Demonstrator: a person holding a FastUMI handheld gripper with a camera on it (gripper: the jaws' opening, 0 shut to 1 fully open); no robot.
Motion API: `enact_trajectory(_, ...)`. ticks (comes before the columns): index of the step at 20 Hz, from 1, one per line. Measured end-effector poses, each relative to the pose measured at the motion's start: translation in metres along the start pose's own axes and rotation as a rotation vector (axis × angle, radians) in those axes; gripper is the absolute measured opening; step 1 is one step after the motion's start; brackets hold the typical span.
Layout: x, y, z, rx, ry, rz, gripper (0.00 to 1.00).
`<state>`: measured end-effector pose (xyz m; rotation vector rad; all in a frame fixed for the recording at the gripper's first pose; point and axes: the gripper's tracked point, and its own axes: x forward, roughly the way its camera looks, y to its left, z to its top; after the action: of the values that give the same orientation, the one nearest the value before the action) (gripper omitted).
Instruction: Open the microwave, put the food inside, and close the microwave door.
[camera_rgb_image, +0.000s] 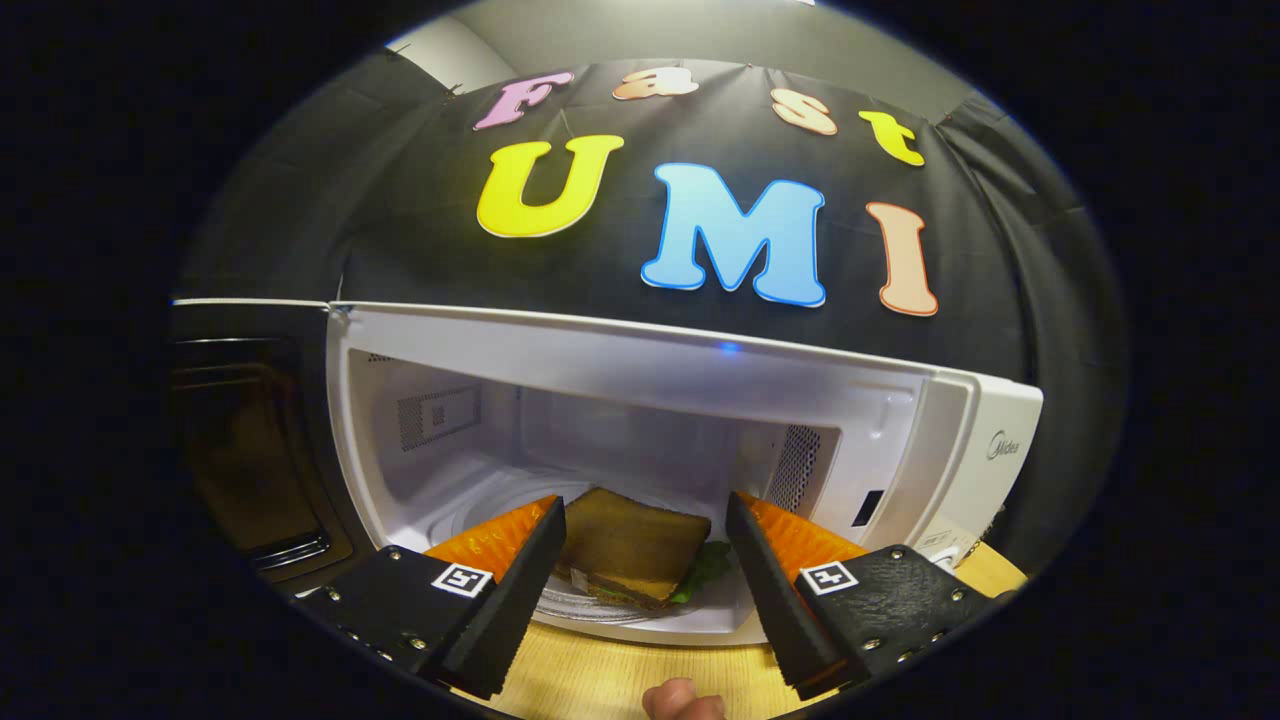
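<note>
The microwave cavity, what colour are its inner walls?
White, seen in the gripper view: the microwave stands open, sandwich between the spread tongs.

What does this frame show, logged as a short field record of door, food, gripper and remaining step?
microwave: on the wooden table
door: swung open
sandwich: inside, on the glass turntable
gripper: open, fingers either side of the sandwich, not pressing it
person: fingertip beneath the gripper
remaining: close the door
</note>
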<state>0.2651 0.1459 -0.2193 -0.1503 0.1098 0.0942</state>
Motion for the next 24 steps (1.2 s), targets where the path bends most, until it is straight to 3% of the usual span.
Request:
enact_trajectory(7,-0.051,0.003,0.007,0.119,0.018,0.081,0.95)
enact_trajectory(11,-0.094,-0.002,0.024,0.17,-0.022,0.072,0.93)
enact_trajectory(14,-0.123,-0.008,0.034,0.192,-0.039,0.037,0.69)
enact_trajectory(17,-0.149,-0.012,0.048,0.208,-0.072,0.028,0.3)
enact_trajectory(19,-0.163,-0.003,0.048,0.232,-0.037,0.07,0.3)
enact_trajectory(21,-0.175,0.004,0.047,0.237,-0.009,0.086,0.08)
enact_trajectory(24,-0.193,0.016,0.053,0.19,-0.008,0.101,0.08)
